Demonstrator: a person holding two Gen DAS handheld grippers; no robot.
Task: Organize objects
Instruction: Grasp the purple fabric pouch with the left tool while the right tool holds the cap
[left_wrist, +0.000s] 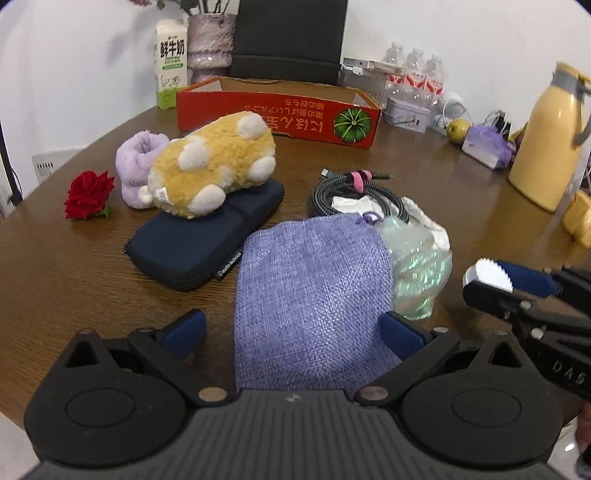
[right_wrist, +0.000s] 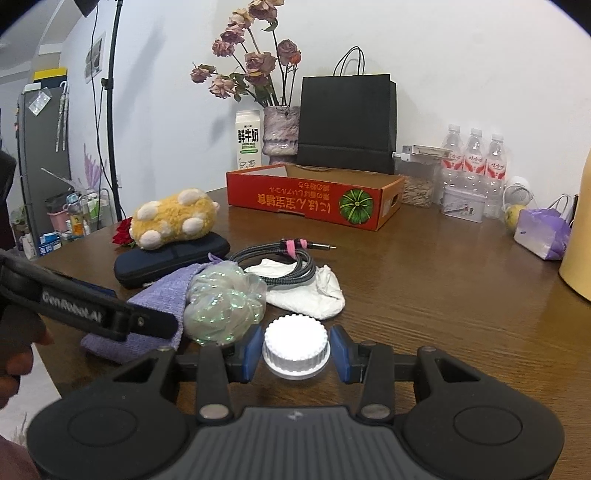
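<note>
Left wrist view first: my left gripper (left_wrist: 293, 328) stood wide open at the bottom of the frame, its pads either side of the purple pouch (left_wrist: 314, 295), pressing on nothing I could see. The pouch lay mid-frame, overlapping the shiny bag (left_wrist: 417, 273) to its right, with the cable (left_wrist: 354, 192) behind. At the right edge my right gripper (left_wrist: 491, 277) carried a white cap (left_wrist: 493, 275). I judged that closing here could pinch only loose cloth, so the pouch might sag or slip out, or drag the shiny bag along with it.

Right wrist view: the right gripper (right_wrist: 295, 352) was clamped on the cap (right_wrist: 295, 349), low in the centre, pads against its ribbed sides. The red box (right_wrist: 314, 201), upper middle, looked the likely goal, well apart from me. The cap being round and held only by its rim, I thought a tilt or knock against the left gripper (right_wrist: 147, 321) at lower left could pop it free and send it rolling across the table (right_wrist: 443, 295).
</note>
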